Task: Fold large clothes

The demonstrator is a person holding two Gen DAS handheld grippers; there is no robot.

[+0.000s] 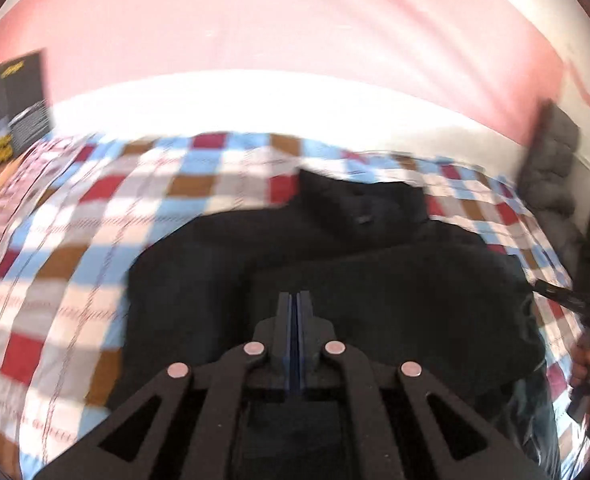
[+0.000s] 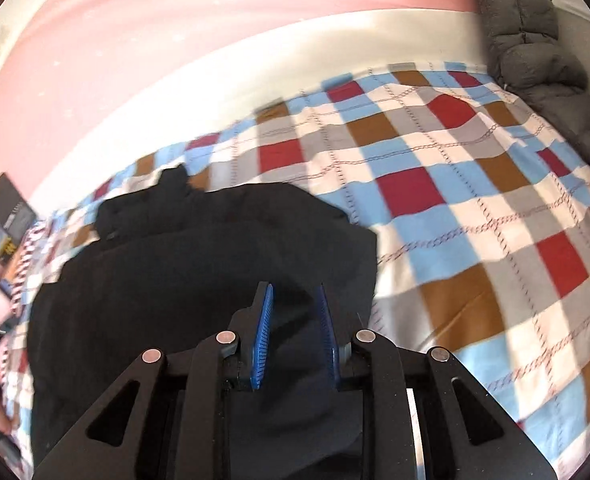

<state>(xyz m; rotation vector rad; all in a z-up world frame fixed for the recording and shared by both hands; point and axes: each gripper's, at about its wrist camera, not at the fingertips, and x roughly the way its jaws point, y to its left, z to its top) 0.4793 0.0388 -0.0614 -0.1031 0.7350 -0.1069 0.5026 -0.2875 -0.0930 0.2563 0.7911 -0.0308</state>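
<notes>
At the far left edge of both views a dark printed box (image 1: 13, 108) stands at the side of the bed, tilted in the frame. Beside it spreads the checked bedcover (image 2: 435, 184), squares of red, brown, pale blue, grey and white with thin chain-stitch lines, lit by bright sun. Behind the bed runs a white ledge or frame, and beyond that a pink curtain (image 1: 255, 20) fills the far side of the room. A grey quilted cushion (image 2: 535, 48) leans at the far right corner.

On the bedcover lies the black garment (image 1: 375, 280), partly folded: one layer is turned over the body, and a narrower part, the collar or hood, points to the far side. Its cloth is plain, dark and thick, with soft creases.

Over the near part of it, the left gripper (image 1: 297, 300) has its fingers pressed together, nothing visible between them. Further right, the right gripper (image 2: 295, 296) has its blue pads apart, with black cloth lying between and below them.
</notes>
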